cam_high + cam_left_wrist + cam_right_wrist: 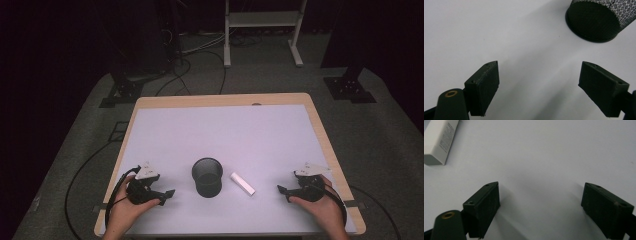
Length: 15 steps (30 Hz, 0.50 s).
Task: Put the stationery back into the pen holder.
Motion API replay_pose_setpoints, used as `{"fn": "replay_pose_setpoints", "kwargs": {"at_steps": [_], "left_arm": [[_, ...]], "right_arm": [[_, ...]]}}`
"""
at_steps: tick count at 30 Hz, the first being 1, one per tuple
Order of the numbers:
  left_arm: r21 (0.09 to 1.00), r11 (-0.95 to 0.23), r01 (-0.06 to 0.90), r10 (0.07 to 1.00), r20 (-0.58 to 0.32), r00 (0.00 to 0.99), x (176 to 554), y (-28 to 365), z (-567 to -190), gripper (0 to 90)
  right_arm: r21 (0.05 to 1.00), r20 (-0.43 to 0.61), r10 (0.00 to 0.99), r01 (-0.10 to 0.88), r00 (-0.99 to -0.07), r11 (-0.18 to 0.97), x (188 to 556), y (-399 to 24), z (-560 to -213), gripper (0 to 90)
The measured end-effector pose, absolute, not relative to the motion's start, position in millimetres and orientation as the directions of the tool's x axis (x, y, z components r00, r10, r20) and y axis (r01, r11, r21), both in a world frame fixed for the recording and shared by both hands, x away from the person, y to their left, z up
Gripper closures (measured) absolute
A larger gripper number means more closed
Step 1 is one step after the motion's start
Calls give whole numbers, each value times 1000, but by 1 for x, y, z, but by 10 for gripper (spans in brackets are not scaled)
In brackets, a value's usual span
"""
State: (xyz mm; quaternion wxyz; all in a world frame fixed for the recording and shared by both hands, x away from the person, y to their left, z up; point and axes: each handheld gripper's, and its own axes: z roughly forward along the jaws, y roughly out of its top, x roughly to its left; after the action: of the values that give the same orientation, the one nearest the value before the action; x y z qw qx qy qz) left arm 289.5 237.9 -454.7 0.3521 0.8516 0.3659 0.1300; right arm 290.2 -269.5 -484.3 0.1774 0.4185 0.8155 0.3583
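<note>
— what sits closest to the camera?

— two hands at the bottom edge, one gripper in each. left gripper (169, 194) has its jaws wide apart with nothing between them, low over bare tabletop. right gripper (281, 190) is the same: jaws wide, nothing held.

— and the surface?

— one white table (220, 130) with a pale wooden rim. beyond it, grey carpet, black cables trailing across the floor, two dark stand bases and one white metal frame against a dark backdrop.

— what lies on the table?

— two things. one black mesh cup (207, 176) stands upright near the front, between the grippers, closer to the left one. one small white box (242, 183) lies flat just to the cup's right, not touching it, ahead of the right gripper's jaws.
</note>
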Motion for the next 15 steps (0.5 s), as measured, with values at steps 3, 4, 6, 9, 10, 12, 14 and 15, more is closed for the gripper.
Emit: {"fn": "replay_pose_setpoints", "kwargs": {"at_steps": [3,4,6,9,10,12,14,15], "left_arm": [[688,-491,534,716,-31,698,289,239,-460,163],[687,-487,539,718,-37,695,290,241,-464,163],[687,-488,538,719,-32,694,291,242,-466,163],[694,-488,529,721,-22,693,292,244,-468,163],[696,-487,528,722,-20,692,292,244,-469,163],[698,-488,524,726,-9,688,291,243,-471,150],[700,-488,521,730,0,684,291,243,-473,125],[700,-488,521,730,0,684,291,243,-473,117]], "right_arm": [[733,9,810,555,-586,393,290,-269,-484,141],[733,9,810,555,-586,393,290,-269,-484,141],[733,9,810,555,-586,393,290,-269,-484,141],[734,7,810,553,-587,394,290,-269,-484,144],[733,7,810,553,-587,395,290,-269,-484,146],[736,6,811,551,-586,393,289,-269,-484,150],[736,3,811,550,-585,395,289,-269,-484,155],[736,3,811,550,-585,395,289,-269,-484,155]]}}
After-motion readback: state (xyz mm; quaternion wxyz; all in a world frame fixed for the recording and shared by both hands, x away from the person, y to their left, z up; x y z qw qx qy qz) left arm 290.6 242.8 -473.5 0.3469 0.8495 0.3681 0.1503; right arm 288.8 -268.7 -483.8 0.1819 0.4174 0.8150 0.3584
